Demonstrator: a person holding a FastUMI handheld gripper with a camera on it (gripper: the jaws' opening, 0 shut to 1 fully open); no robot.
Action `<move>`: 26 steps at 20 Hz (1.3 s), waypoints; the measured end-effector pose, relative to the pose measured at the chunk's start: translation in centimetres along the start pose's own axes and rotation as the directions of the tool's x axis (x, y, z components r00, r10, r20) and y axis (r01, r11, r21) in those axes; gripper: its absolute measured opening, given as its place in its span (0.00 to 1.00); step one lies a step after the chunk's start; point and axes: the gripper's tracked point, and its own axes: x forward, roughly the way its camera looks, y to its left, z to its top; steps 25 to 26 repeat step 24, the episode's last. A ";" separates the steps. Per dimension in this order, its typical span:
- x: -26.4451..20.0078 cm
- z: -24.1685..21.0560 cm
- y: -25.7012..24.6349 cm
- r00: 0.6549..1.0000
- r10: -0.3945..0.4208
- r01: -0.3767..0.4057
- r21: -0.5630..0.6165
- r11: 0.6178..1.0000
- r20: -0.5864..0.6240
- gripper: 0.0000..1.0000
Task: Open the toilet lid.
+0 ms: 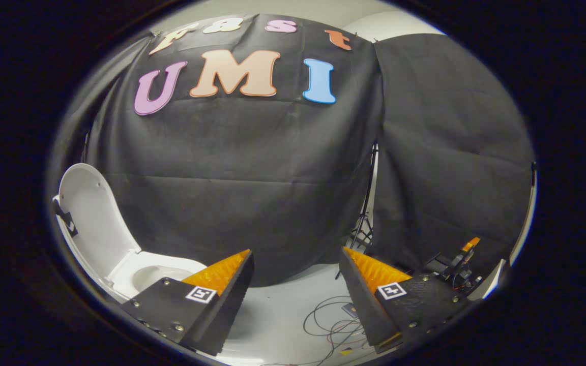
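- Gripper view: the hand-held gripper point(295, 272) has its two fingers spread wide apart with nothing between them; only bare floor point(283, 315) and the black booth wall point(252, 193) lie ahead.
- The toilet lid point(92, 218) stands well off to the left of the left finger, already raised. Its long axis runs nearly upright with a slight backward lean, and its pale inner face is turned toward the bowl.
- The toilet bowl point(155, 272) sits just below the lid, partly hidden behind the left finger; its seat looks uncovered.
- Judging from how the lid stands, the task looks done or all but done. If anything is left, it calls for a swing to the left, since the fingers point past the toilet rather than at it.
- A small dark strap or clip point(64, 218) sits at the lid's outer edge; what it is I cannot tell.
- To the right, beyond the right finger, loose cables point(331, 320) trail over the floor, a stand point(367, 213) rises at the seam of the wall cloths, and some dark equipment point(453, 264) sits low; open room lies mostly straight ahead.
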 end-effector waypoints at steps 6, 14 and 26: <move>-0.4 -0.4 0.7 0.995 0.097 -0.097 -0.004 0.995 -0.029 0.99; -1.6 1.7 0.3 0.988 0.134 -0.145 0.144 0.979 0.083 0.99; -0.3 -2.4 0.9 0.985 0.146 -0.129 0.168 0.977 -0.094 1.00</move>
